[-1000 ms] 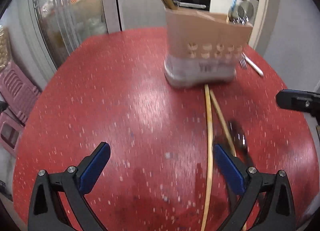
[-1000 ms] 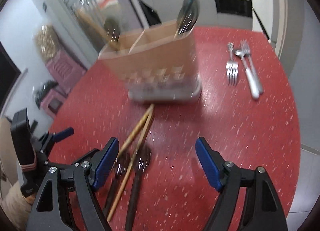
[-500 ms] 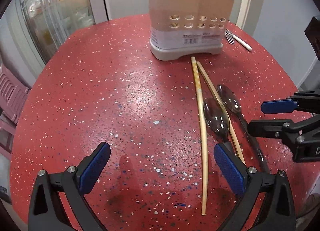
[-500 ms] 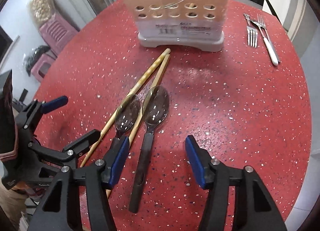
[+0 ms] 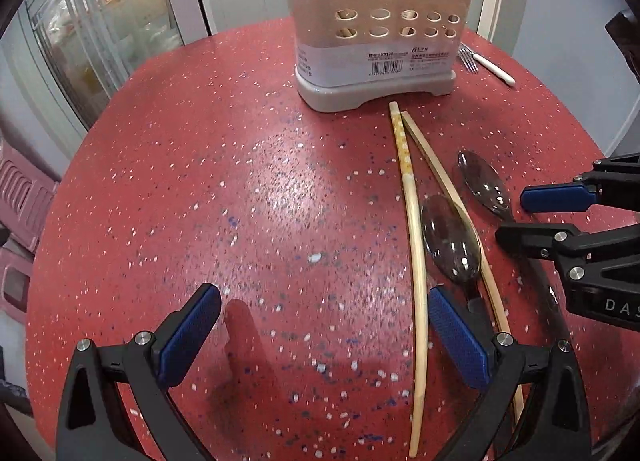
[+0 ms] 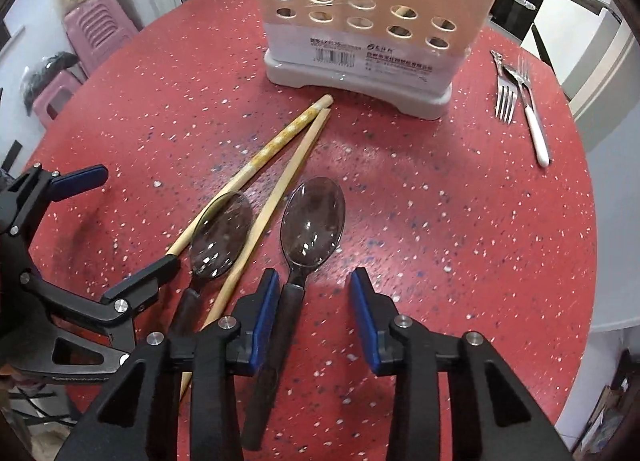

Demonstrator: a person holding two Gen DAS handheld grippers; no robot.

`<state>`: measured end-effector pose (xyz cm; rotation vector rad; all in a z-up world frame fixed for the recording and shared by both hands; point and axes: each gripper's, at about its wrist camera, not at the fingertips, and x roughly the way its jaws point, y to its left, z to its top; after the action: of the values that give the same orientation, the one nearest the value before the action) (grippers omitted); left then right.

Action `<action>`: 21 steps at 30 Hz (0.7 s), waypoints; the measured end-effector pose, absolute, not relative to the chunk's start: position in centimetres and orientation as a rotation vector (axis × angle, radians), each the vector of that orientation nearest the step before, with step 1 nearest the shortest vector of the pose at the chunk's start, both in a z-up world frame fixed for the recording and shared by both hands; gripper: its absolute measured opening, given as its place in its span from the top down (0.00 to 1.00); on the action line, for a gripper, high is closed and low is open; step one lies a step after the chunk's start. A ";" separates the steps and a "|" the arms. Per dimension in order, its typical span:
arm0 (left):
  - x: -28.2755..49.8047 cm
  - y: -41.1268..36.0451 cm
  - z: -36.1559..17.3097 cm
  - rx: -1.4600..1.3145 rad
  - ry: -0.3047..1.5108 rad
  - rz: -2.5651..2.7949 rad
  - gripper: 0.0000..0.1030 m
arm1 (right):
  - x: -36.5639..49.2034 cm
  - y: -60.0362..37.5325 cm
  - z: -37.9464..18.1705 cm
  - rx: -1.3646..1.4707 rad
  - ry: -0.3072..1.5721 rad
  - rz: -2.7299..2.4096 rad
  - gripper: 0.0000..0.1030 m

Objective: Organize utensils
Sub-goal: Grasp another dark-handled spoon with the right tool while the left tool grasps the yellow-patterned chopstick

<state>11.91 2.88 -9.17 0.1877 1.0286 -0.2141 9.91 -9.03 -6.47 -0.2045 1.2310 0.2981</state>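
Observation:
A beige utensil holder (image 5: 376, 49) (image 6: 368, 33) stands at the far side of the red table (image 5: 200, 181). Two chopsticks (image 5: 412, 221) (image 6: 260, 157) and two dark-handled spoons lie in front of it. My right gripper (image 6: 316, 313) (image 5: 520, 217) is low over the right spoon (image 6: 314, 221) (image 5: 484, 189). Its jaws are closing; the spoon's handle lies between them beside the left pad, and the right pad stands apart. My left gripper (image 5: 324, 337) (image 6: 116, 229) is open, with the pale chopstick just inside its right pad. The left spoon (image 5: 452, 245) (image 6: 222, 237) rests across the chopsticks.
Two forks (image 6: 506, 97) and a white-handled utensil (image 6: 534, 129) (image 5: 494, 71) lie to the right of the holder, near the table's edge. Pink stools (image 6: 96, 29) stand beyond the table's left side. Several utensils stick out of the holder's top.
Both grippers have sunk toward the table and the utensils look nearer. The right jaws have narrowed around the right spoon's handle. The left jaws stay wide.

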 end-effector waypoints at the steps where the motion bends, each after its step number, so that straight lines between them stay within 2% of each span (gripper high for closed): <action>1: 12.2 2.6 -9.1 0.193 1.031 -0.217 0.00 | 10.1 -9.2 -6.5 -0.203 1.232 0.295 0.65; 14: 17.2 -0.9 -8.5 0.260 1.081 -0.320 0.01 | 10.8 -10.6 -6.4 -0.197 1.239 0.322 0.86; 19: 18.1 -2.1 -8.0 0.273 1.123 -0.404 0.23 | 11.1 -11.8 -6.3 -0.162 1.238 0.341 0.88; 21: 18.3 -2.5 -7.8 0.268 1.138 -0.437 0.39 | 11.2 -12.3 -6.3 -0.152 1.235 0.346 0.88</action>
<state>18.28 -2.48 -7.80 0.2680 1.1380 -0.4374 11.22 -12.25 -6.25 -0.1519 1.2352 0.3464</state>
